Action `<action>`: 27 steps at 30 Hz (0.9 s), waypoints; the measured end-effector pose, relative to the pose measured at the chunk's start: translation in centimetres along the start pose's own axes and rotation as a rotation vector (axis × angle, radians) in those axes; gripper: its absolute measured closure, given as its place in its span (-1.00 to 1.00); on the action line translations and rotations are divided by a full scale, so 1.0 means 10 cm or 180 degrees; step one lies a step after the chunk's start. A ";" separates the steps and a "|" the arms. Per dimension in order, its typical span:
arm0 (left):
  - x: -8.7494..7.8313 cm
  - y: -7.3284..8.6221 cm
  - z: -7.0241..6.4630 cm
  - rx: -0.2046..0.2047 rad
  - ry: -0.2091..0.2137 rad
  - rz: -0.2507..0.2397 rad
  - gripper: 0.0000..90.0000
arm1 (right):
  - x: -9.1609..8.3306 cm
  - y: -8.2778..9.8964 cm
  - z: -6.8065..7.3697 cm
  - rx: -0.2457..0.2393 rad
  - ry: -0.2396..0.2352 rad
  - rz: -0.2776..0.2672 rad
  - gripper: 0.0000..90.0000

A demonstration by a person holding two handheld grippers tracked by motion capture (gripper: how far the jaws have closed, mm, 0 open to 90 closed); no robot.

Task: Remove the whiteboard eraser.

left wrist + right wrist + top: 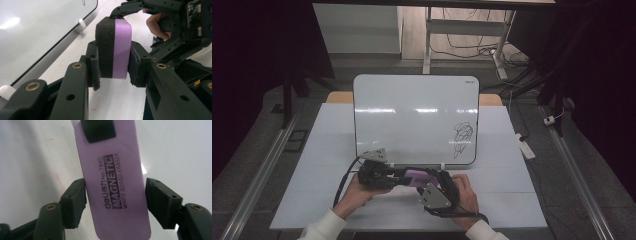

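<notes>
The purple whiteboard eraser (113, 50) is pinched across its thick sides by the left hand-held gripper (113, 71), low over the white bench (512, 175), just in front of the whiteboard (412, 115). The right hand-held gripper (116, 195) has its jaws spread around the eraser's purple face; one pad touches its edge, and the other stands a little off. From above, both hands (357, 192) crowd together and hide most of the eraser. The black scribble (462, 137) on the whiteboard is too small to read.
</notes>
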State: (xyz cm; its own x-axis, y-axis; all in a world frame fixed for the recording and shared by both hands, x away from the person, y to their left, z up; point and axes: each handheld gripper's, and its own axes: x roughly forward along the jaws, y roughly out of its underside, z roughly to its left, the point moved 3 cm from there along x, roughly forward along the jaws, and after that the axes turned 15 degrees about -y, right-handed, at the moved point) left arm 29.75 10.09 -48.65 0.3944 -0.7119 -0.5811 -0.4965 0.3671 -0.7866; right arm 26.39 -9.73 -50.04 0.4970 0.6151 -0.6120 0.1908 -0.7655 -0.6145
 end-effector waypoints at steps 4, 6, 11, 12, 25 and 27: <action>0.00 0.00 0.00 -0.0035 0.0012 -0.0021 0.42 | 0.00 0.00 0.01 -0.0055 0.0034 0.0049 -0.17; 0.00 -0.01 0.01 -0.0064 0.0030 -0.0064 0.40 | 0.00 0.00 0.01 -0.0053 0.0039 0.0038 -0.16; -0.03 -0.01 0.02 -0.0106 -0.0003 -0.0148 0.20 | -0.03 0.01 -0.01 0.0056 -0.0012 -0.0028 -0.13; -0.03 -0.01 0.02 -0.0121 -0.0021 -0.0169 0.11 | -0.03 0.02 -0.02 0.0078 -0.0025 -0.0043 -0.13; -0.38 0.24 0.07 -0.0113 -0.0601 -0.0232 -0.34 | -0.20 0.17 -0.25 0.0646 -0.0021 -0.0247 -0.12; -0.46 0.34 0.09 -0.0105 -0.0748 -0.0191 -0.37 | -0.23 0.20 -0.29 0.0725 -0.0002 -0.0273 -0.12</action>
State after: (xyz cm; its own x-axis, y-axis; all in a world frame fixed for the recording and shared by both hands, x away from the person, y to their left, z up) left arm 26.95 15.12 -48.86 0.5910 -0.5715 -0.5693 -0.4903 0.3059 -0.8161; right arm 28.07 -13.23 -48.37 0.4866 0.6763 -0.5530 0.0365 -0.6482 -0.7606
